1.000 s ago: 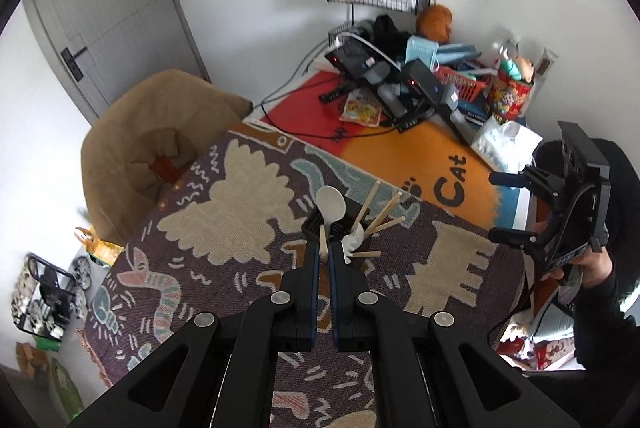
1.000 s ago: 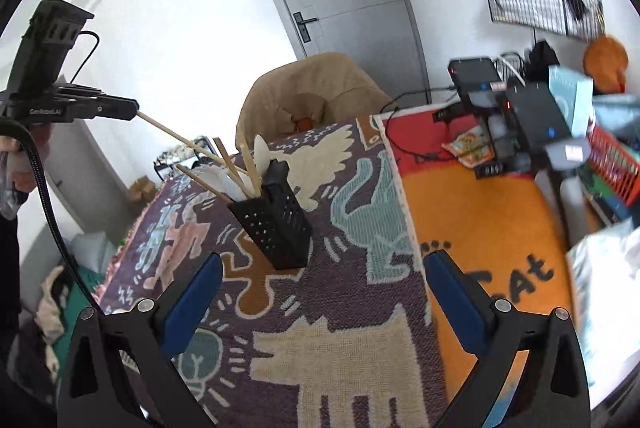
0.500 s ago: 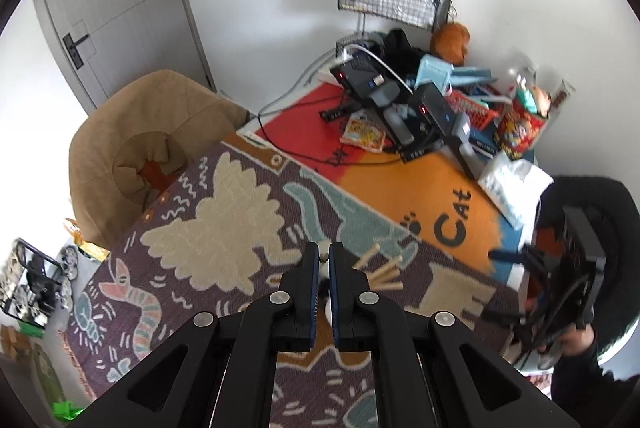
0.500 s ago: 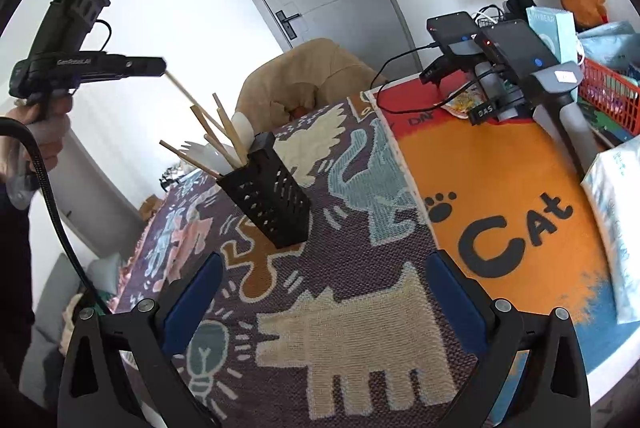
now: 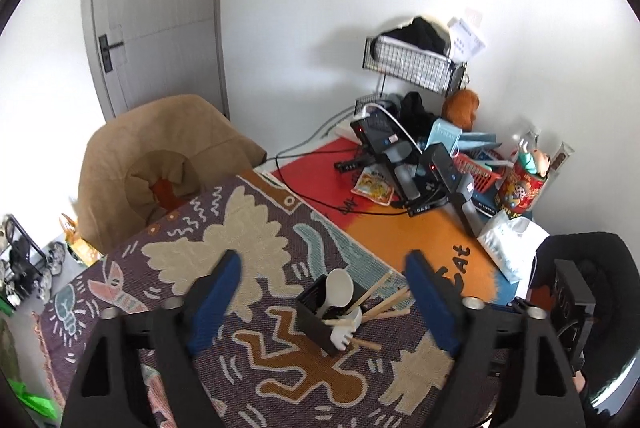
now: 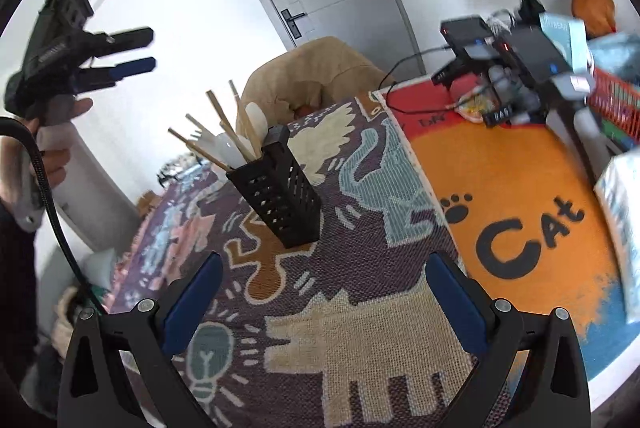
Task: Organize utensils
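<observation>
A black perforated utensil holder (image 5: 316, 320) (image 6: 280, 199) stands on the patterned cloth. It holds a white spoon (image 5: 338, 290) (image 6: 256, 119), white plastic forks (image 5: 346, 332) and several wooden chopsticks (image 5: 384, 302) (image 6: 218, 107). My left gripper (image 5: 324, 288) is open and empty, high above the holder; it also shows in the right wrist view (image 6: 134, 51), up at the left. My right gripper (image 6: 320, 284) is open and empty, low over the cloth in front of the holder.
The table (image 6: 532, 187) has a patterned cloth and an orange cat mat. Black devices and cables (image 5: 404, 155), a red basket (image 5: 480, 167), a tin (image 5: 520, 191) and a white bag (image 5: 508, 244) crowd the far corner. A tan chair (image 5: 160, 167) stands beside the table.
My left gripper let go of the chopstick, which now stands in the holder, then opened and rose. My right gripper stayed open and shifted slightly.
</observation>
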A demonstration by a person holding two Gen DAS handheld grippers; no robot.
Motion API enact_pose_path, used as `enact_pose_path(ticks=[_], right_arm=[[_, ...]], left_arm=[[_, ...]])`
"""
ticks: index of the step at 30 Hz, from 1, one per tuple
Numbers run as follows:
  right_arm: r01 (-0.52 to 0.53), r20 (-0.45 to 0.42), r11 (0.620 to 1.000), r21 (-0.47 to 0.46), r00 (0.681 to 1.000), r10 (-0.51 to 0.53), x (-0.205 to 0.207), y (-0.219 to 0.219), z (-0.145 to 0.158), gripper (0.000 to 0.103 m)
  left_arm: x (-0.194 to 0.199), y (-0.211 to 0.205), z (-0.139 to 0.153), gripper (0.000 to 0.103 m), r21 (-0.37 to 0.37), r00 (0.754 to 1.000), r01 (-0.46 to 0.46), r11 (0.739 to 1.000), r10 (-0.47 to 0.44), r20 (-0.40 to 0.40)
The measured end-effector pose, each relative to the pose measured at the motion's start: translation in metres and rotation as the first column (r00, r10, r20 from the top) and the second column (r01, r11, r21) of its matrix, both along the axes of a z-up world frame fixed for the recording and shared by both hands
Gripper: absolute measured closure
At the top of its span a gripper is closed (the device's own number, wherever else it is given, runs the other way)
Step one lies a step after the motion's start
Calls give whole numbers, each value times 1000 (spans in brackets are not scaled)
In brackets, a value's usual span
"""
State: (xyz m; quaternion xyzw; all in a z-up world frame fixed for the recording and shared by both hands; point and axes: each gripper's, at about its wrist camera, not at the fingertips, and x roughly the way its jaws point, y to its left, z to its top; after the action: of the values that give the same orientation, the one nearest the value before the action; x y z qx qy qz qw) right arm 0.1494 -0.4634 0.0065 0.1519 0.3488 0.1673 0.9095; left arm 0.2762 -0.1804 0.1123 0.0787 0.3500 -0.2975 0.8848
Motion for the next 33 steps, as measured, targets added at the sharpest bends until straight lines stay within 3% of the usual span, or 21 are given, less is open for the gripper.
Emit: enact_pose_path(ticks=[6,19,27,33], right_arm=[[12,45,1000,3,999,-12,-3,16,9,0],[22,108,999,-25,994,-19,-20,46,37,0],[64,129,995,-71,990,-54,-34,65,53,0],[88,165,991,-101,984,-71,-49,82,67,0]], left_arm=[[-29,30,-5,9,-38,997,-35,999,37,66],[-91,91,-28,0,-164,990,-119,979,130,55],[-134,129,-37,0,-262,975,-180,948,208,82],[-171,160,-37,0,-332,936,-260,907,321,143]])
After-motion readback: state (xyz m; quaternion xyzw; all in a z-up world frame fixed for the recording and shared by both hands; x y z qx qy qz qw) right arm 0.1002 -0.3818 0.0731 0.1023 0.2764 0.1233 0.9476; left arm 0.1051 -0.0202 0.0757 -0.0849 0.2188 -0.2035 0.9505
